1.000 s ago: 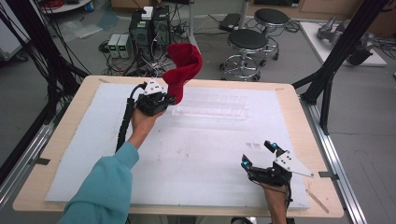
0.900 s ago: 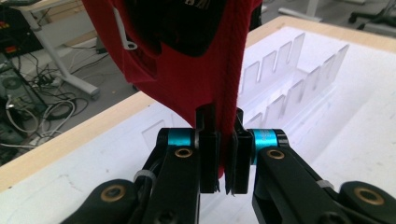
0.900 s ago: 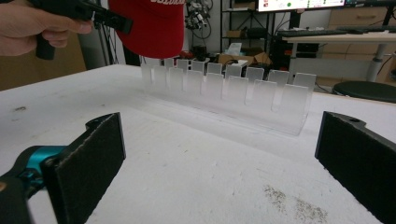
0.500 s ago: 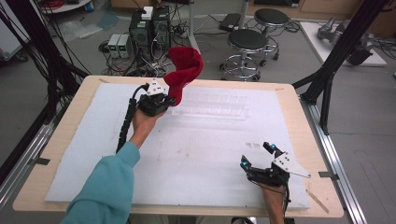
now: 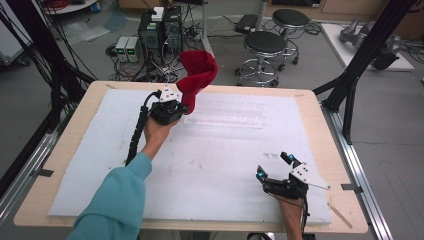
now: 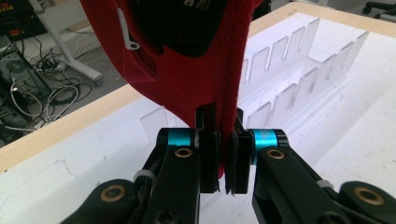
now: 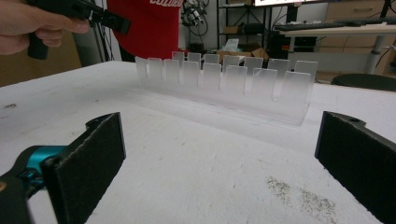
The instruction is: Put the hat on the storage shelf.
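From the high view, the left gripper has barely shifted over the last second: it stays near the far edge of the white foam-covered worktop, holding the soft red fabric cap up in the air, the cap now arched a little further over the far edge. That reads as a pause in the carry, with the clear acrylic slotted rack lying just beside it, toward the right, and probably the destination. The right gripper stays parked near the near right corner, jaws spread wide and empty. Over to the left gripper view: the jaws are clamped tight on a seam fold of the cap, only a sliver between the pads, and the rack stretches away behind it. Now the right gripper view: both black pads stand far apart above bare foam, touching nothing, while the rack stands ahead and the cap hangs beyond its left end, held off the worktop.
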Action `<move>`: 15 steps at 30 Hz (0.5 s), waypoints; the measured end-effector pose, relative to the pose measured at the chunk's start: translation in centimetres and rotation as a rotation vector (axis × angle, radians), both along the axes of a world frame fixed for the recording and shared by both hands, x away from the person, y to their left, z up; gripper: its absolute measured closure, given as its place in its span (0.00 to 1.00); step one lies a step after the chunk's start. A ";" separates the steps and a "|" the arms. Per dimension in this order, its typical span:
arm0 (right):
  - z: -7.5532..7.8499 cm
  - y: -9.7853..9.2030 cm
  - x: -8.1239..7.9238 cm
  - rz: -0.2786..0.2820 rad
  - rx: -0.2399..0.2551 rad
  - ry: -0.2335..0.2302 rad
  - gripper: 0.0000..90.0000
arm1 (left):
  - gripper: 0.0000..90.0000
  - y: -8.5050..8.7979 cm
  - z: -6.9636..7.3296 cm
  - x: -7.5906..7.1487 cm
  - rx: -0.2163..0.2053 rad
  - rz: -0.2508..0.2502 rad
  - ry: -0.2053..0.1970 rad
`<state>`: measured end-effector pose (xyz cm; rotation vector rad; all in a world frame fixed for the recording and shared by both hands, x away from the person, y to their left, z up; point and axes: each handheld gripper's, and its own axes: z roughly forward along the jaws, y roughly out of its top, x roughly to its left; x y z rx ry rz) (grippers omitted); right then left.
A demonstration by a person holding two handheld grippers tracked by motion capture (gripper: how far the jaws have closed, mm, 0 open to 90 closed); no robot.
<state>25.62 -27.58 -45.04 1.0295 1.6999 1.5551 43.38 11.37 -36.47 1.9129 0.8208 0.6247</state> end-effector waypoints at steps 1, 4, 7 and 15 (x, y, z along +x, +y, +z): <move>0.0 0.0 0.0 -0.001 0.000 0.000 0.01 | 0.95 -0.1 0.0 0.0 0.000 0.000 -0.001; 0.0 0.0 0.0 -0.003 -0.002 0.001 0.01 | 0.95 -0.3 -0.2 0.0 0.003 0.006 0.005; 0.0 0.0 0.1 -0.003 0.003 0.002 0.01 | 0.95 -0.3 -0.7 0.1 0.007 0.013 0.023; -0.1 0.0 0.0 -0.013 0.010 -0.007 0.01 | 0.95 -0.2 -1.9 0.1 -0.005 0.020 0.046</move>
